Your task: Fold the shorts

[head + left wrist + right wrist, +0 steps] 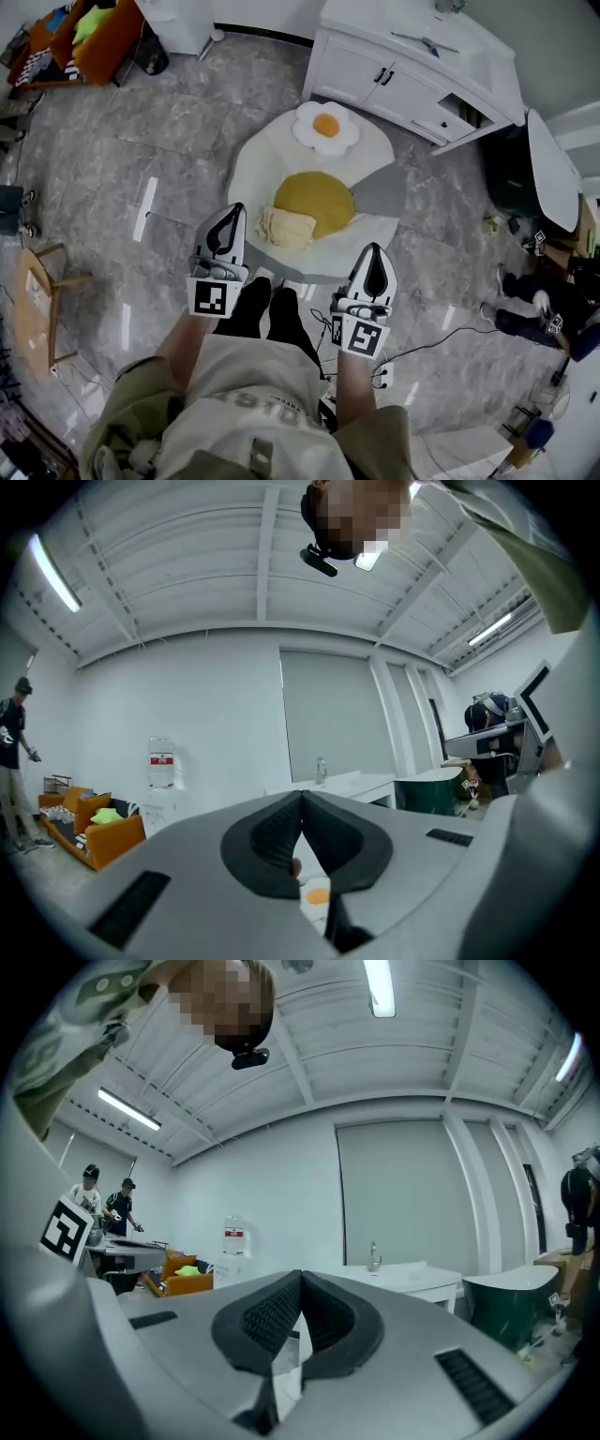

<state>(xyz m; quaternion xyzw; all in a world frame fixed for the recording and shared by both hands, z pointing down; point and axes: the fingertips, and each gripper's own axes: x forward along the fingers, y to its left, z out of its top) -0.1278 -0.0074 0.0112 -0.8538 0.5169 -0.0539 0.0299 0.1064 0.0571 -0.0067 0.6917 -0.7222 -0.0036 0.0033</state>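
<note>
You hold both bare forearms straight out in front of you, the left gripper [234,211] and right gripper [373,251] side by side and pointing level. Each has its jaws pressed together on nothing. The shorts [286,228], a folded pale yellow bundle, lie well below and ahead of the two tips, between them, on the white mat [251,159] against a mustard cushion [317,200].
</note>
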